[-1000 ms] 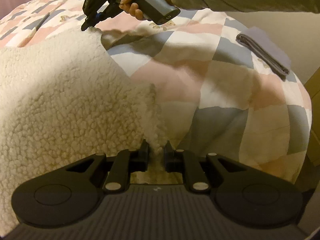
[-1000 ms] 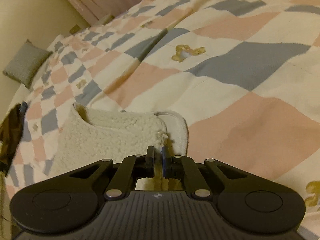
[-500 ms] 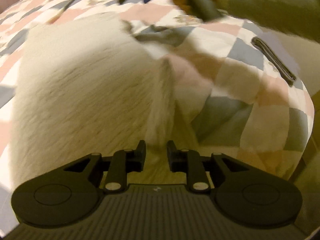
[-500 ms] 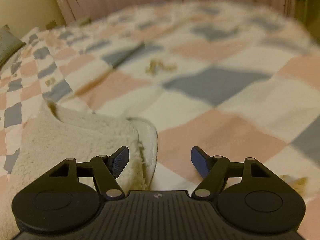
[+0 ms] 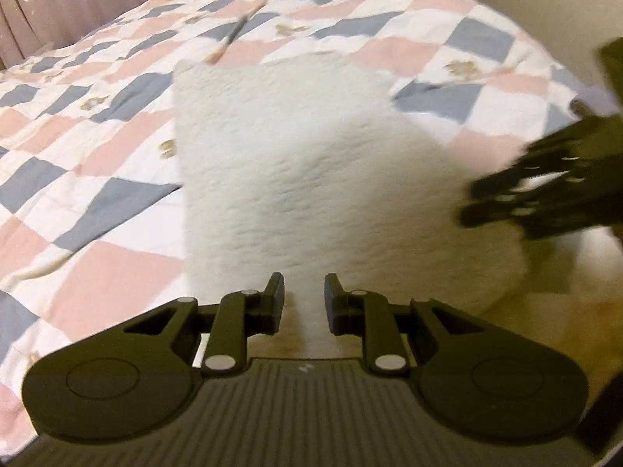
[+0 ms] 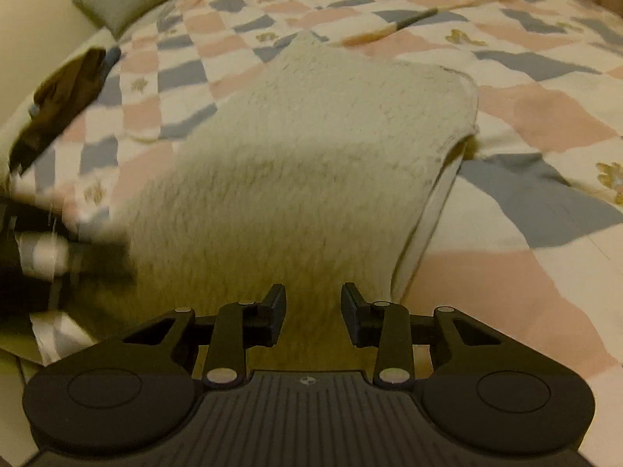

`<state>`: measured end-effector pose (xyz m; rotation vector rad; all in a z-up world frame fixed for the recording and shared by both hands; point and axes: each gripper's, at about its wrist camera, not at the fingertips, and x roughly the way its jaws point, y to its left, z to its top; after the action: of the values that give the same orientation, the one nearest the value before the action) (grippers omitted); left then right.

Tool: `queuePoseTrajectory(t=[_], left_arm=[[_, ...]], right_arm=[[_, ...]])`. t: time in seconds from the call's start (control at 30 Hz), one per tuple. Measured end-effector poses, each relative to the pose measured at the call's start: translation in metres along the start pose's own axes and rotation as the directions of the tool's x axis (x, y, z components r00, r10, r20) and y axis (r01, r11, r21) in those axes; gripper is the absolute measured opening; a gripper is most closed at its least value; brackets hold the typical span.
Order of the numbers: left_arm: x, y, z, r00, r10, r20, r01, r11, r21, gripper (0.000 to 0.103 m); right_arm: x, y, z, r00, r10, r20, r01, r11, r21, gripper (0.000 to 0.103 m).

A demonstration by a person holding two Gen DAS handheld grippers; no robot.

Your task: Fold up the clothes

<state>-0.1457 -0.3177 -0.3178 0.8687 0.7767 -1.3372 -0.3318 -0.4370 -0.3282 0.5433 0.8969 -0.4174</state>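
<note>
fleece [image 5: 311, 179] folded into block on bed [image 5: 117, 272], just ahead of both grippers | left gripper [image 5: 303, 299] narrow gap, pinching nothing | right gripper [image 6: 313, 313] part-open, closing, empty | fold mostly done; likely tidy or final fold left

Fleece garment [image 5: 311, 179], checkered quilt [image 5: 97, 148]
</note>
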Motion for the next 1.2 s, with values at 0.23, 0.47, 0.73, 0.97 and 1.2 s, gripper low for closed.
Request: queuePoseTrajectory(t=[0.23,0.47,0.73,0.97,1.2], left_arm=[[0.024,0.024,-0.045,0.996,-0.051,-0.073,0.058,0.993,0.1,0.019],[-0.014,0.034,-0.049,0.989,-0.141,-0.031,0.145,0.975,0.167,0.017],[-0.018,0.033,-0.087,0.982,-0.176,-0.065,0.188,0.931,0.314,0.011],[-0.02,0.034,-0.099,0.977,-0.2,-0.08,0.215,0.89,0.403,0.008],[-0.031,0.053,-0.092,0.977,-0.202,-0.069,0.211,0.864,0.457,0.007]], right_arm=[[0.008,0.015,-0.035,0.997,-0.065,-0.03,0.067,0.995,0.069,0.037],[-0.019,0.032,-0.025,0.981,-0.179,0.078,0.166,0.975,0.148,0.038],[0.02,0.038,-0.042,0.94,-0.334,-0.074,0.342,0.927,0.158,0.038],[-0.007,0.068,-0.036,0.905,-0.425,0.015,0.414,0.888,0.2,0.038],[0.009,0.072,-0.036,0.92,-0.383,-0.078,0.391,0.899,0.196,0.038]])
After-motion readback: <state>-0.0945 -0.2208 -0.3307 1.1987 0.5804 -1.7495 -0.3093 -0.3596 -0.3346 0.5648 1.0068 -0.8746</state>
